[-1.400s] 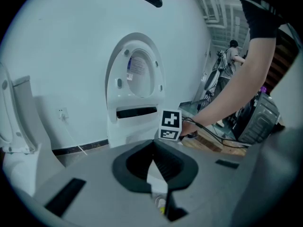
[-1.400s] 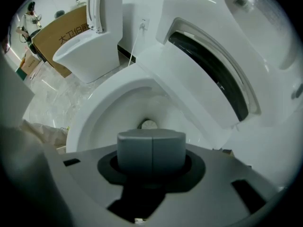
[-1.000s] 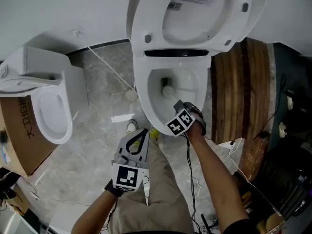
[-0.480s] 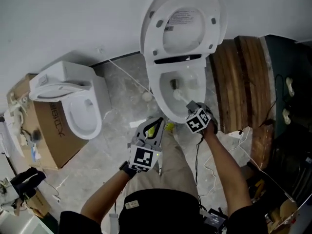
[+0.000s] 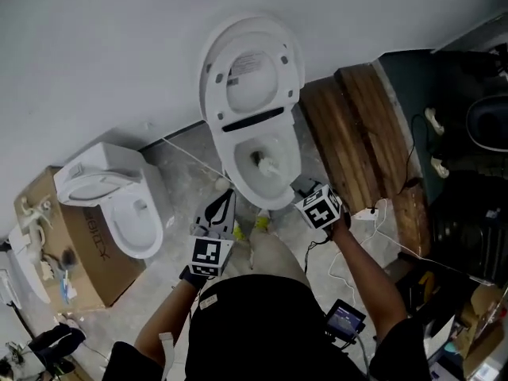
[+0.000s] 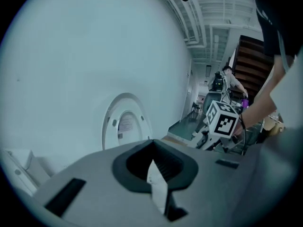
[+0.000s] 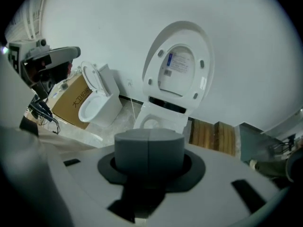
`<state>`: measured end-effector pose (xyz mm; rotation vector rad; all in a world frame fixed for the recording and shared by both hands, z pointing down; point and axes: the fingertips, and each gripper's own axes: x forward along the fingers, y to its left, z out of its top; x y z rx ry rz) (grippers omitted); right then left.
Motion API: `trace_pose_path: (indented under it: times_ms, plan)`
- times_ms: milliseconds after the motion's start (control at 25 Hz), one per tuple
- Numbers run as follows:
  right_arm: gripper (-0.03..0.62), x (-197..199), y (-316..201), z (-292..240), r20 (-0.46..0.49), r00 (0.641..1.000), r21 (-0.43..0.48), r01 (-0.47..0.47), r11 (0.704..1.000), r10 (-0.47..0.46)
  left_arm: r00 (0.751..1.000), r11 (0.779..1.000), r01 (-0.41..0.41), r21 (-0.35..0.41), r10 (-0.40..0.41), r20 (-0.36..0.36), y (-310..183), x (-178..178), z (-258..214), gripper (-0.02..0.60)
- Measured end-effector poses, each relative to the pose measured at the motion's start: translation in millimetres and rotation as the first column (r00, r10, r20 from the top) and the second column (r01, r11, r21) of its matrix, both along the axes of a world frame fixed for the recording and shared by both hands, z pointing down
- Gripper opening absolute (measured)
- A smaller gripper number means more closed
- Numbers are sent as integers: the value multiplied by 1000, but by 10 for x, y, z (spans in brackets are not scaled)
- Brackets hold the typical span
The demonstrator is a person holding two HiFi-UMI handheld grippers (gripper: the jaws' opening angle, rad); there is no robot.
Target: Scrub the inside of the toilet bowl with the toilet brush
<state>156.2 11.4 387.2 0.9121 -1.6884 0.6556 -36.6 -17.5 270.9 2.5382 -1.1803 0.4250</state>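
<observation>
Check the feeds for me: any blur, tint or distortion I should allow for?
Head view: sharp, evenly lit, white toilet bowl and white toilet brush clear. Left gripper view: bluish tint, strong fisheye curve. Right gripper view: fisheye too, dark corners, right tool blurred.

toilet bowl (image 5: 274, 200): white, lid (image 5: 252, 74) up | toilet brush (image 5: 267, 165): white head inside bowl, apparently tilted
</observation>
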Motion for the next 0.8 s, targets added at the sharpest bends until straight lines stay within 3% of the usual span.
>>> trace_pose_path:
  times_ms: [200,440,560,800]
  plan:
    - [149,-86,94,-695,38,996,80,-80,994,77,1000,999,-19,34,20,-23,38,-44,-334,10]
    - [150,-104,143,-1366,73,993,141,-100,985,91,998,997,-20,79,25,-62,-29,108,-624,11]
    - [150,-83,189,-1610,79,992,178,-115,977,102,994,995,-14,94,24,-104,-42,172,-825,10]
    - [150,18,379,-2026,122,979,211,-185,960,162,993,986,-31,162,49,-109,71,160,-1201,11]
